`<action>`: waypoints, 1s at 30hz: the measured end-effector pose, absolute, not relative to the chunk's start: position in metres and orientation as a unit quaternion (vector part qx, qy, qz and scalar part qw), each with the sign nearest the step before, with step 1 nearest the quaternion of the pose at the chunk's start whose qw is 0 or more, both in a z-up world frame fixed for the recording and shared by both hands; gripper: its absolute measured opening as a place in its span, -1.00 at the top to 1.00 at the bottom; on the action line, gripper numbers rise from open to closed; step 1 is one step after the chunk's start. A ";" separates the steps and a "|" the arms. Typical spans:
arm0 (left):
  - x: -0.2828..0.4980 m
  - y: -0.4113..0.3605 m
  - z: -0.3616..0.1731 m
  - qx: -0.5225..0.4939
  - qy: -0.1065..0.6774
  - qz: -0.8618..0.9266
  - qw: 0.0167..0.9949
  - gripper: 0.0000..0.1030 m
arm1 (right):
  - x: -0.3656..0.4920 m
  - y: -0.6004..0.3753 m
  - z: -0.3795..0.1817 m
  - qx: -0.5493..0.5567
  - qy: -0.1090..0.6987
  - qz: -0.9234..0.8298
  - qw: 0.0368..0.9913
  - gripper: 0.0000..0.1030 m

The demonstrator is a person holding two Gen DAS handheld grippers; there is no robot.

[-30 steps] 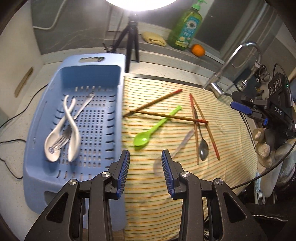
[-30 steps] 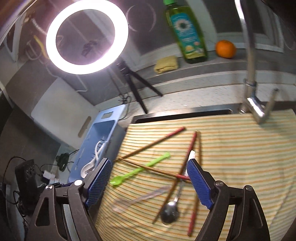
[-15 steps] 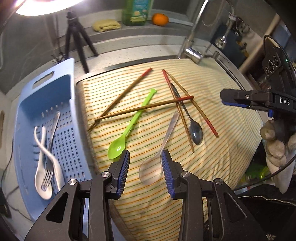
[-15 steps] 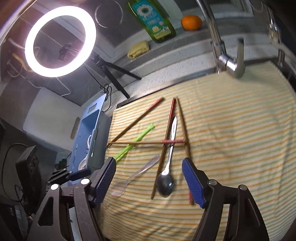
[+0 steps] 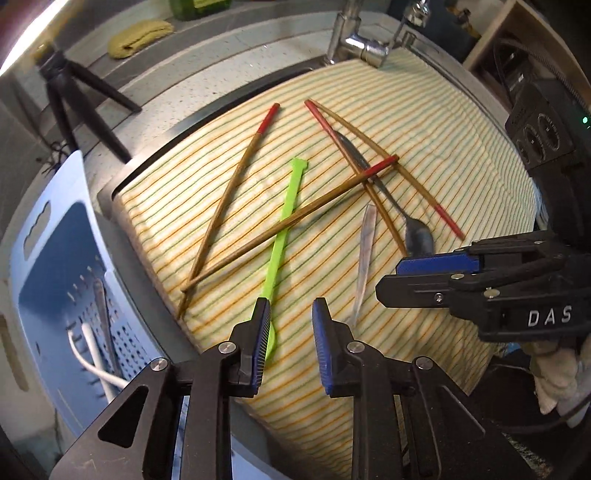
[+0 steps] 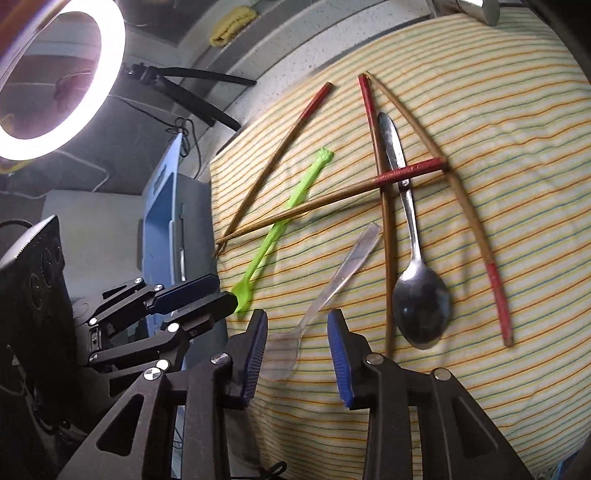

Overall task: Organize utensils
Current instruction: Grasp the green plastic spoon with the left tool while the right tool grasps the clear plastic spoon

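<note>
On the striped cloth lie a green plastic spoon, a clear plastic spoon, a metal spoon and several red-tipped wooden chopsticks. My left gripper is open, low over the green spoon's bowl end. My right gripper is open, its jaws either side of the clear spoon's bowl. The right gripper also shows in the left wrist view, beside the metal spoon.
A blue perforated basket at the left holds white spoons and a metal utensil. A tripod, a ring light, a faucet and a yellow sponge stand behind the cloth.
Both grippers have dropped down and forward towards the cloth. The left one now hangs over the green spoon's bowl; the right one has narrowed and straddles the clear spoon's bowl.
</note>
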State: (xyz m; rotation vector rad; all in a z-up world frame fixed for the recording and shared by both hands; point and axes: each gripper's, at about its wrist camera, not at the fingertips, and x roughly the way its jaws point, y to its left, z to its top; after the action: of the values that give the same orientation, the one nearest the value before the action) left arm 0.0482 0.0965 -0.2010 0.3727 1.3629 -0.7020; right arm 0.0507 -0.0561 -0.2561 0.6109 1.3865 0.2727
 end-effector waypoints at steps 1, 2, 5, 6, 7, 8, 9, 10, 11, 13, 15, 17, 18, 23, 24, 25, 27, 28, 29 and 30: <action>0.050 0.096 -0.204 0.176 0.615 -0.317 0.700 0.65 | 0.051 -0.055 -0.257 0.277 0.629 0.116 0.718 0.46; 0.051 0.095 -0.208 0.183 0.619 -0.319 0.694 0.66 | 0.051 -0.054 -0.259 0.279 0.631 0.106 0.716 0.47; 0.055 0.092 -0.216 0.202 0.625 -0.332 0.677 0.67 | 0.051 -0.051 -0.266 0.288 0.636 0.080 0.711 0.47; 0.056 0.090 -0.218 0.208 0.627 -0.334 0.672 0.70 | 0.052 -0.051 -0.269 0.290 0.638 0.073 0.709 0.47; 0.057 0.089 -0.219 0.215 0.627 -0.336 0.669 0.70 | 0.051 -0.051 -0.272 0.294 0.640 0.065 0.707 0.47; 0.058 0.088 -0.220 0.222 0.627 -0.338 0.666 0.70 | 0.052 -0.050 -0.275 0.301 0.642 0.059 0.703 0.47; 0.059 0.087 -0.221 0.225 0.627 -0.341 0.663 0.70 | 0.052 -0.050 -0.279 0.309 0.643 0.053 0.699 0.47; 0.060 0.086 -0.222 0.226 0.629 -0.345 0.659 0.70 | 0.052 -0.049 -0.281 0.314 0.643 0.048 0.697 0.47; 0.062 0.084 -0.223 0.226 0.631 -0.349 0.655 0.70 | 0.052 -0.048 -0.283 0.315 0.643 0.043 0.697 0.47; 0.063 0.079 -0.226 0.232 0.632 -0.353 0.650 0.70 | 0.053 -0.044 -0.283 0.305 0.642 0.034 0.703 0.49; 0.065 0.074 -0.229 0.237 0.634 -0.357 0.644 0.70 | 0.055 -0.039 -0.281 0.294 0.642 0.027 0.708 0.50; 0.070 0.070 -0.234 0.241 0.635 -0.357 0.641 0.71 | 0.056 -0.033 -0.279 0.280 0.643 0.023 0.713 0.50; 0.073 0.065 -0.237 0.243 0.635 -0.358 0.640 0.74 | 0.057 -0.030 -0.278 0.269 0.644 0.020 0.716 0.53; 0.079 0.058 -0.243 0.249 0.635 -0.362 0.636 0.82 | 0.059 -0.023 -0.278 0.239 0.647 0.009 0.724 0.72; 0.080 0.057 -0.244 0.250 0.634 -0.362 0.636 0.86 | 0.061 -0.022 -0.279 0.237 0.646 0.009 0.725 0.73; 0.081 0.056 -0.244 0.250 0.634 -0.362 0.636 0.87 | 0.063 -0.021 -0.280 0.237 0.646 0.010 0.725 0.74; 0.083 0.054 -0.244 0.251 0.634 -0.363 0.635 0.89 | 0.065 -0.020 -0.279 0.225 0.648 0.015 0.728 0.76; 0.085 0.054 -0.244 0.251 0.634 -0.363 0.635 0.89 | 0.065 -0.019 -0.279 0.217 0.648 0.018 0.729 0.77; 0.084 0.054 -0.245 0.250 0.634 -0.363 0.635 0.90 | 0.067 -0.018 -0.279 0.211 0.650 0.022 0.730 0.78; 0.081 0.057 -0.246 0.249 0.635 -0.364 0.635 0.90 | 0.067 -0.018 -0.279 0.206 0.650 0.027 0.731 0.79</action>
State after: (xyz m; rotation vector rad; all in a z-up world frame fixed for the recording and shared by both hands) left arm 0.0807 0.0569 -0.2464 0.5682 1.4512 -0.8309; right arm 0.0669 -0.0181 -0.2787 0.4524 1.4318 0.0596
